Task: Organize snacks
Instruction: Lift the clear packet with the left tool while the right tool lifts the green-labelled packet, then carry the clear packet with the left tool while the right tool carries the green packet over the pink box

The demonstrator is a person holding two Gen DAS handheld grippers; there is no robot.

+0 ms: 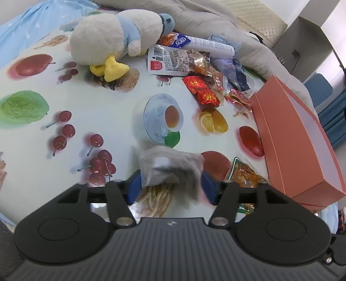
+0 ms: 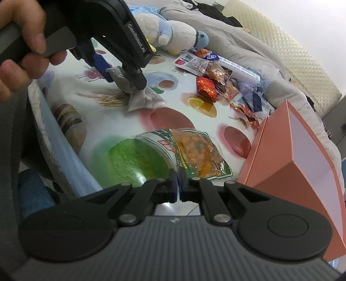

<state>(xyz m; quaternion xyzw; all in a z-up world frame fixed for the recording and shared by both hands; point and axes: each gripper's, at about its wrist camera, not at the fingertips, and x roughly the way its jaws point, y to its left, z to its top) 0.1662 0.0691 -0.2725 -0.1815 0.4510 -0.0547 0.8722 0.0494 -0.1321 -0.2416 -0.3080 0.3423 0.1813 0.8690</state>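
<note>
My left gripper [image 1: 170, 186] is closed around a grey translucent snack bag [image 1: 170, 168], blurred, just above the fruit-print tablecloth; the same bag [image 2: 142, 99] shows in the right wrist view under the left gripper [image 2: 121, 75]. My right gripper [image 2: 179, 183] is shut on the edge of a green-and-orange snack packet [image 2: 194, 151] lying on the cloth. An open salmon-pink box [image 1: 302, 138] stands at the right and also shows in the right wrist view [image 2: 281, 155]. A pile of snack packets [image 1: 201, 71] lies at the back.
A white and blue plush duck [image 1: 112, 41] lies at the back left, next to the pile. A grey blanket [image 1: 216, 19] and a quilted headboard [image 2: 292, 54] lie behind. The tablecloth's near edge [image 2: 56, 138] drops off at the left.
</note>
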